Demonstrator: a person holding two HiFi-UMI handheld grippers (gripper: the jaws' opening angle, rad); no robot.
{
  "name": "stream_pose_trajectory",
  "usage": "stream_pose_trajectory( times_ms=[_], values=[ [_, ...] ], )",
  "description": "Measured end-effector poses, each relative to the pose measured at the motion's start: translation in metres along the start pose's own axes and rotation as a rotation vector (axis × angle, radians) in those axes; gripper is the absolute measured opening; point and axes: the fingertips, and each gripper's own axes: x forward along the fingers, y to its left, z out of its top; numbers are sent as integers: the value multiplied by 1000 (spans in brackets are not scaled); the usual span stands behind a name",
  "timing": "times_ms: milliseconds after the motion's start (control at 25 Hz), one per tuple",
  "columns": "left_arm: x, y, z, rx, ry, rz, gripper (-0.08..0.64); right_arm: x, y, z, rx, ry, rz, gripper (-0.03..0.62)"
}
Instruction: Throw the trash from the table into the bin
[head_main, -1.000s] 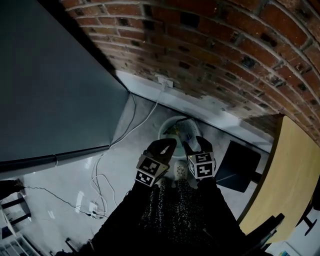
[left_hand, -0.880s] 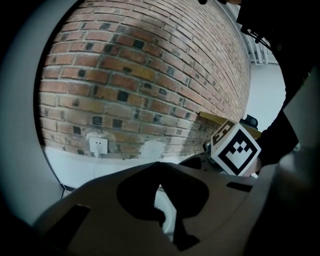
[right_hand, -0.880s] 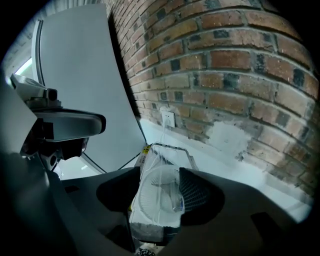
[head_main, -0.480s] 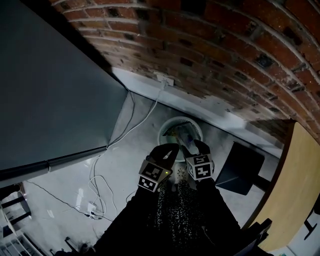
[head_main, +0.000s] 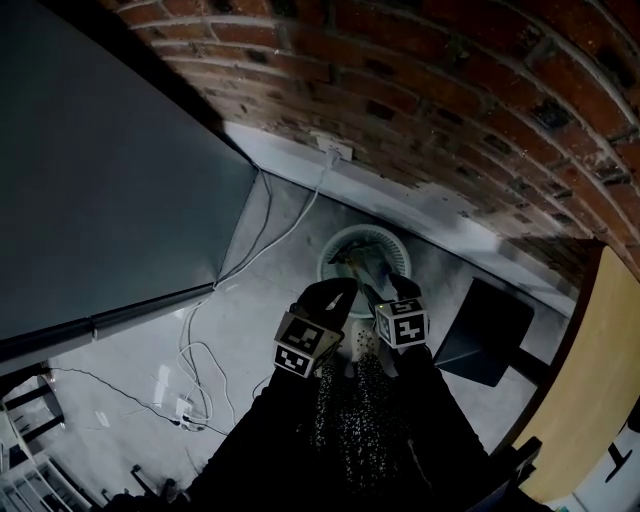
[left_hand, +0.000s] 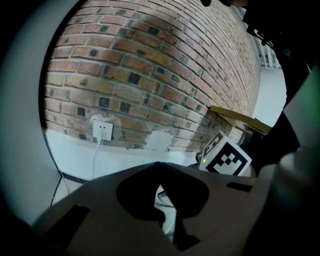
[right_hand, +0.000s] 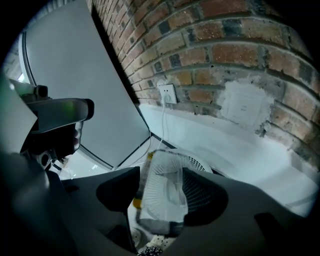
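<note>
Below, two dark sleeves (head_main: 350, 440) are shown reaching over the floor. The left gripper (left_hand: 160, 165) is held with its fingers pressed together at the tips, and nothing is caught between them. The right gripper (right_hand: 161, 172) is held just beside it, with its fingers pinched on a clear wrapper (right_hand: 162, 197) edged with a yellow strip. The wrapper is suspended above the near side of a white mesh bin (head_main: 366, 229), in which some rubbish is already seen. A wooden desk (head_main: 590, 400) is cut off at the right edge. Farther off, a white cable (head_main: 290, 225) is run across the floor to a socket (head_main: 335, 152) on the brick wall (head_main: 450, 100).
</note>
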Motion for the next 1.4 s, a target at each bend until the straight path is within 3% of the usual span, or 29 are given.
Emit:
stream_pose_trajectory(
  times_ms=[280,600,840,1000,1400],
  values=[
    [-5,5,0,-36,-15,13,5,-2,3,2,30,-3,38,258],
    [-26,-7,35,-8,-51,7,5,-63,11,60,54,-200,19,256],
    [-51,-18,78,40,-95,9,5,-120,24,108,-1,-302,-8,251],
    [-68,-32,106,68,-120,4,5,-157,34,125,-45,-356,-60,67],
    [-137,-59,172,108,-208,47,5,-259,72,162,-35,-480,-77,20]
  ],
)
